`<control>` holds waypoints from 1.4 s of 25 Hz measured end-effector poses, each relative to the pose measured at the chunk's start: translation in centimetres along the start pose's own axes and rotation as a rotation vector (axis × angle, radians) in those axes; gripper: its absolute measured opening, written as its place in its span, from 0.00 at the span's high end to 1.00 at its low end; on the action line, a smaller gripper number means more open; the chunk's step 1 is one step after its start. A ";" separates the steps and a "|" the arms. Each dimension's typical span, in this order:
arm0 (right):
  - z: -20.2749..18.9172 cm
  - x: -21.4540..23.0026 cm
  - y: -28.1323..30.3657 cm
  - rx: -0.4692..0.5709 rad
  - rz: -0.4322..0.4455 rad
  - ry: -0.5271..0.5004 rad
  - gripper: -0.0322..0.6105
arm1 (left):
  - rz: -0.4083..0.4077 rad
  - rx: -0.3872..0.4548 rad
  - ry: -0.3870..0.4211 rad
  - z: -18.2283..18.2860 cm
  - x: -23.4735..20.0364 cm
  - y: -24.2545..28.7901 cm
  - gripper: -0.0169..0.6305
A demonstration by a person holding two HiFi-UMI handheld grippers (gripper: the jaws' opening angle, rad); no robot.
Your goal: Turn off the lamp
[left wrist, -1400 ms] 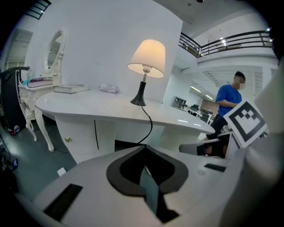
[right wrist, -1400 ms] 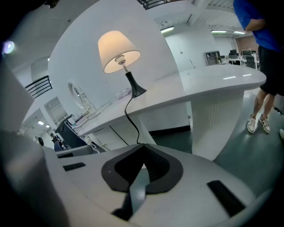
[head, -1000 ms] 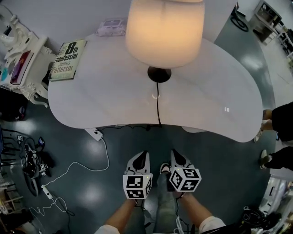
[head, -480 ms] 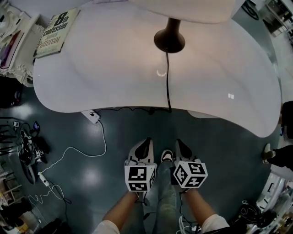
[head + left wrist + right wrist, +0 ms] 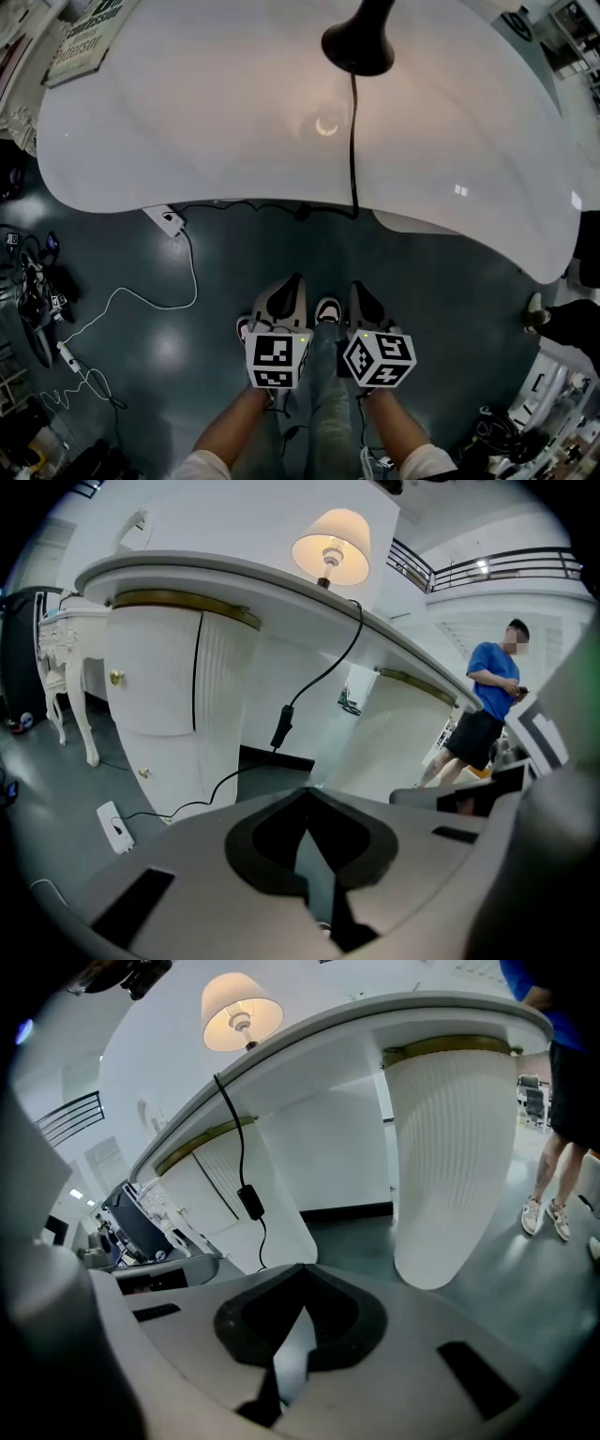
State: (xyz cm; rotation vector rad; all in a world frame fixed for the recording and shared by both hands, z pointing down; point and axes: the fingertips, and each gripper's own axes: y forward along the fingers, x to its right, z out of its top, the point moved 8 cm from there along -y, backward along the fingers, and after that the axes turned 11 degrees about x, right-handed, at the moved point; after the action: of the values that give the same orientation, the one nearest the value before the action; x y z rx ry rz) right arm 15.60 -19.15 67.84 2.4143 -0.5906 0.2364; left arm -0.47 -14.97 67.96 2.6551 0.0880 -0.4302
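**Lamp lit, task not yet started.** The lamp (image 5: 330, 547) stands on the white table (image 5: 187, 122), toward the table's far side. Its shade glows in both gripper views, while the head view shows only its dark base (image 5: 357, 47). A black cord (image 5: 353, 141) runs from the base across the table top and over the table's near edge. Below that edge it carries a small black block (image 5: 281, 726), probably an inline switch. The left hand-held gripper (image 5: 292, 281) and right hand-held gripper (image 5: 358, 287) are side by side above the floor in front of the table, well apart from the lamp and cord. Each has its 2 jaws closed together with nothing between them. Judged from this, no part of the task is done. Reaching the switch and operating it both remain.
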 end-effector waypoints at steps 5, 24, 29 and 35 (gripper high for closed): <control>0.6 -0.7 -0.1 0.007 0.010 -0.014 0.95 | -0.010 0.012 0.002 0.3 -0.2 -0.1 0.96; 1.1 -0.9 0.2 0.014 0.013 0.016 0.95 | -0.027 0.070 0.042 1.1 -0.1 1.7 0.95; 1.3 -1.0 0.4 0.011 0.020 0.018 0.95 | -0.029 0.068 0.046 1.3 -0.1 2.2 0.86; 1.4 -0.8 0.6 0.003 0.026 0.015 0.95 | -0.014 0.080 0.066 1.9 -0.4 3.1 0.76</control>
State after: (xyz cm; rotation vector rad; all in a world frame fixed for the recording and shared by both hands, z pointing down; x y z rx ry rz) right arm 14.61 -20.16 66.79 2.4069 -0.6152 0.2660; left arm -0.99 -18.58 67.76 2.7497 0.1125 -0.3572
